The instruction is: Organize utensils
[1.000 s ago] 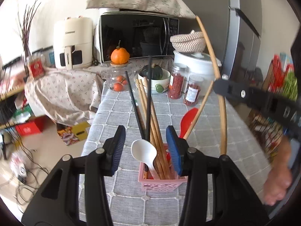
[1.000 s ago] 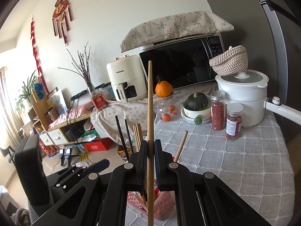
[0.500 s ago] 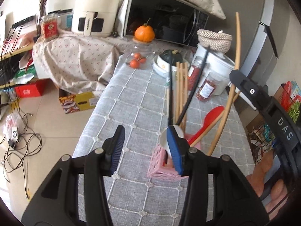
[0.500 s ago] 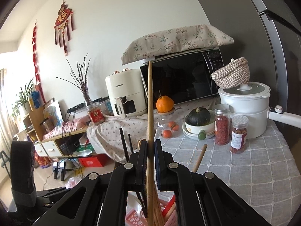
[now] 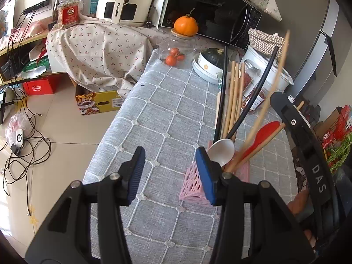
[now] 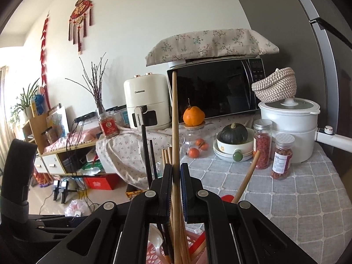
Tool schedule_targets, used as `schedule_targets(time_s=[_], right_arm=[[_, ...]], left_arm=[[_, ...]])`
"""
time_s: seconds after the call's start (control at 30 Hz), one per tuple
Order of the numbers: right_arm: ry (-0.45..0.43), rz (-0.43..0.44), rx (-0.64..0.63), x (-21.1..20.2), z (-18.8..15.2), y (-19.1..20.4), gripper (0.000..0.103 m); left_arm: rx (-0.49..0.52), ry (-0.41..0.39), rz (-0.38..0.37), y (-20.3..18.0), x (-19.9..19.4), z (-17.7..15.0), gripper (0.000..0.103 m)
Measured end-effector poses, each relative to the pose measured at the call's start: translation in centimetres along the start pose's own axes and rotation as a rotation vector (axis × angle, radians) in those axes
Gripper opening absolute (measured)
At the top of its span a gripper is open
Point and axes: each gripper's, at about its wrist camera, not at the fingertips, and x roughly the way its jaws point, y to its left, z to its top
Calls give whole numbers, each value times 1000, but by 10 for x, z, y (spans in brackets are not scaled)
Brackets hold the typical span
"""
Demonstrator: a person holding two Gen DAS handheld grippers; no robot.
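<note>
Right gripper [image 6: 176, 189] clamps a chopstick [image 6: 175, 118], its lower end already inside the basket [image 5: 193, 187] below. Left gripper [image 5: 170, 169] gapes wide, empty, basket just right. Release outstanding; most utensils appear binned.

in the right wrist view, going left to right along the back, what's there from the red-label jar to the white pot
red-label jar → air fryer → orange → squash → red spice jar → white pot

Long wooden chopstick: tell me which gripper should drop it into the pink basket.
Right. The right gripper is already shut on the long wooden chopstick, its lower end down among the utensils in the pink perforated plastic basket. The left gripper is open, empty, beside the basket.
</note>
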Motion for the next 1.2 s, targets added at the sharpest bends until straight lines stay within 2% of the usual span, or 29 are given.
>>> schedule_targets(time_s=[0.3,0.4,0.43,0.47,0.53,0.6,0.7,0.77,0.87,1.0,1.07,1.2], right_arm=[[71,2,-2,-5,-3,0,19],[94,-15,5,-12,1,-2,26],[112,-28,13,-14,3,-4,34],[130,-37,28,-17,5,-7,46],[162,-46,62,-28,10,-13,52],[188,-93,48,-43,16,-14,54],[204,-168,-15,-65,23,-10,70],[207,-186,-13,-78,25,-10,80],[251,-181,1,-96,18,-13,84],[332,-164,13,-109,0,-14,85],[345,-160,7,-116,-4,-11,85],[357,-191,-55,-129,-7,-5,93]], left_arm=[[5,-3,-16,-2,-4,0,50],[4,0,-18,-3,-6,0,50],[3,0,-23,-3,-8,0,50],[3,-1,-29,-4,-11,0,50],[14,-10,-31,-7,-18,-1,50],[44,-20,-21,-13,-27,-3,51],[87,-41,-12,-23,-41,-9,58],[109,-47,-5,-29,-49,-14,63],[133,-39,21,-35,-56,-22,64],[167,-45,67,-40,-64,-32,68],[185,-51,79,-41,-69,-37,73],[207,-55,90,-43,-80,-45,75]])
